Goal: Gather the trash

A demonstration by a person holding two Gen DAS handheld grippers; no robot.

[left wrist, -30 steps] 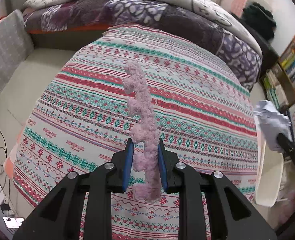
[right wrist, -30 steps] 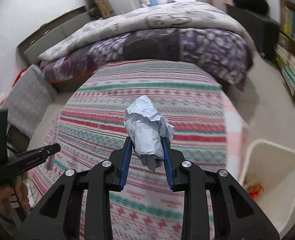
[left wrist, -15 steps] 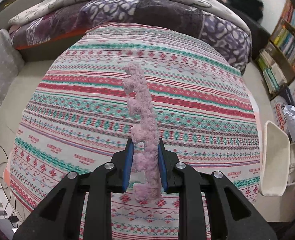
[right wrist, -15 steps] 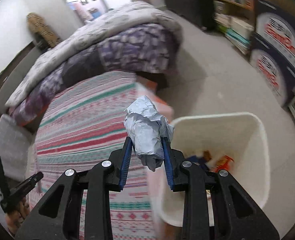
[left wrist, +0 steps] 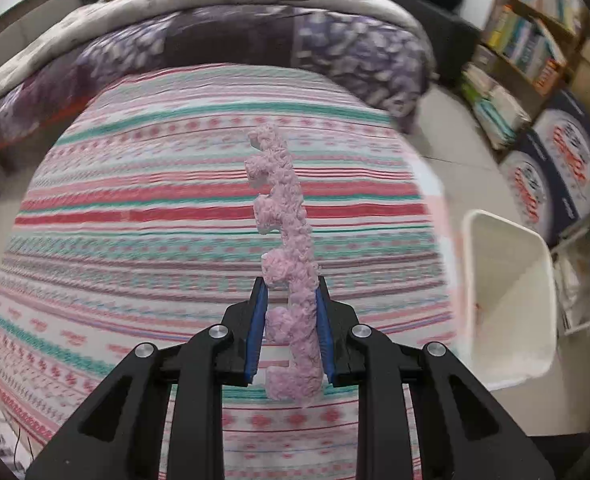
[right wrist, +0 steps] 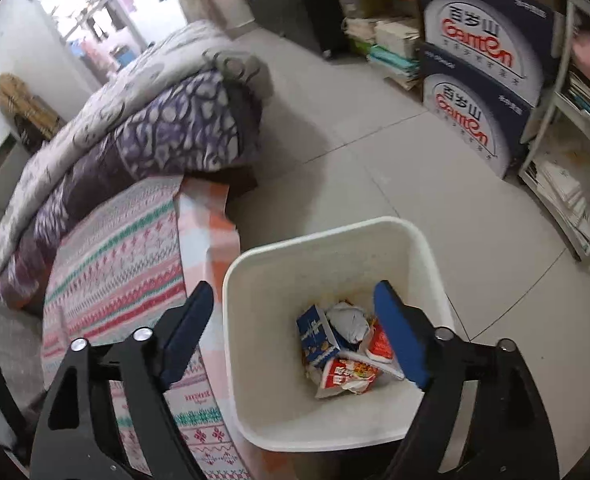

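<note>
Left gripper (left wrist: 289, 312) clamped on pink foam strip (left wrist: 287, 256), held above striped bedspread (left wrist: 135, 208), left of white bin (right wrist: 331, 252). Right gripper (right wrist: 295, 320) spread wide, empty, over bin; crumpled paper ball (right wrist: 349, 320) lies inside among wrappers (right wrist: 347, 372).

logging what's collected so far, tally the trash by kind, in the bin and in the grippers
crumpled paper ball: 1
blue carton: 1
red-and-white wrappers: 2
pink foam strip, in the left gripper: 1
right gripper, open over the white bin: 0
total: 5
</note>
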